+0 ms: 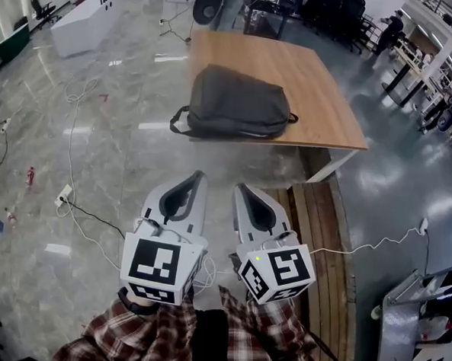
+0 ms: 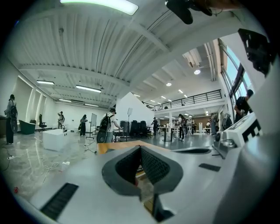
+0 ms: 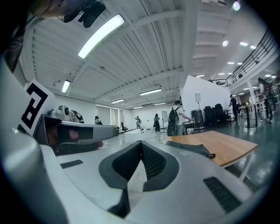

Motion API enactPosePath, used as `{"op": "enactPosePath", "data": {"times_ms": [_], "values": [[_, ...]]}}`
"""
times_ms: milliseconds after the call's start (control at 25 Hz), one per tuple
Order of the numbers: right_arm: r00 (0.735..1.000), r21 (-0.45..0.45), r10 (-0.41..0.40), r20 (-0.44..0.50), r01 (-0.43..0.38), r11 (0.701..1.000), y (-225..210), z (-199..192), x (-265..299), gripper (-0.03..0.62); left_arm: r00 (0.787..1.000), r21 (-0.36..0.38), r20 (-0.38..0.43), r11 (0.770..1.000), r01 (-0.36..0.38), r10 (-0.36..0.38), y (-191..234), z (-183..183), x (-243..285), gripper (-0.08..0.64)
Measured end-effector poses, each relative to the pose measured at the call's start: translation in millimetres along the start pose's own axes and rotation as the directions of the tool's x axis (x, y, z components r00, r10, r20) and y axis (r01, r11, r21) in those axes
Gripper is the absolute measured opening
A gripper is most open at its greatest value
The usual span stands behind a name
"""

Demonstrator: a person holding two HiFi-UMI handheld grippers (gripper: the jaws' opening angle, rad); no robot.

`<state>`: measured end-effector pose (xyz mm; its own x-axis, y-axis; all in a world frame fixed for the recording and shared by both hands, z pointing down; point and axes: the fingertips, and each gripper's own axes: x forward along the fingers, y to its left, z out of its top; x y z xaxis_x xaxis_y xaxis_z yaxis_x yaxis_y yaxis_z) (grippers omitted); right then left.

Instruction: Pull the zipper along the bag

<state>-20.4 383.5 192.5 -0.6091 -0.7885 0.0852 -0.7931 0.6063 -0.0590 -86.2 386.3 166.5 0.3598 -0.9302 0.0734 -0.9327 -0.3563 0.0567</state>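
A dark grey backpack (image 1: 234,102) lies flat on the near left part of a wooden table (image 1: 322,105), its carry strap hanging off the left end. I cannot make out the zipper pull. Both grippers hover low near my body, well short of the table. My left gripper (image 1: 198,175) is shut with nothing in it, as is my right gripper (image 1: 241,187) beside it. In the right gripper view the jaws (image 3: 141,143) meet, with the backpack (image 3: 192,149) far ahead to the right. The left gripper view shows the closed jaws (image 2: 141,148) and only the table's edge (image 2: 107,147).
Cables and a power strip (image 1: 63,197) trail across the glossy floor at left. A slatted wooden platform (image 1: 315,219) lies under the right gripper. White equipment (image 1: 424,318) stands at lower right. A white counter (image 1: 83,22), chairs and several people are far off.
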Motion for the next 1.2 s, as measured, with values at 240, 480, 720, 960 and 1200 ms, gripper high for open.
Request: {"op": "enactPosePath", "data": {"times_ms": [240, 480, 720, 960, 1200], "values": [[0.996, 0.009, -0.088, 0.029, 0.088, 0.996, -18.1, 16.9, 70.9, 0.011, 0.997, 0.02, 0.003, 0.997, 0.077, -0.077, 56.2, 13.4, 51.7, 0.011], [0.986, 0.025, -0.164, -0.009, 0.164, 0.986, -50.0, 10.4, 107.4, 0.011, 0.987, 0.003, -0.027, 0.987, 0.159, -0.159, 70.1, 7.3, 105.0, 0.011], [0.98, 0.028, -0.195, -0.027, 0.196, 0.98, -99.0, 6.3, 150.3, 0.011, 0.981, 0.006, -0.05, 0.982, 0.189, -0.189, 82.2, -0.8, 166.6, 0.011], [0.984, 0.014, -0.174, -0.026, 0.174, 0.985, -155.0, 12.7, 206.4, 0.011, 0.983, 0.008, -0.044, 0.984, 0.179, -0.179, 100.4, 2.6, 241.9, 0.011], [0.99, -0.01, -0.139, -0.025, 0.139, 0.99, -230.1, 33.1, 267.7, 0.011, 0.987, 0.01, -0.033, 0.987, 0.157, -0.157, 107.8, 17.5, 341.2, 0.011]]}}
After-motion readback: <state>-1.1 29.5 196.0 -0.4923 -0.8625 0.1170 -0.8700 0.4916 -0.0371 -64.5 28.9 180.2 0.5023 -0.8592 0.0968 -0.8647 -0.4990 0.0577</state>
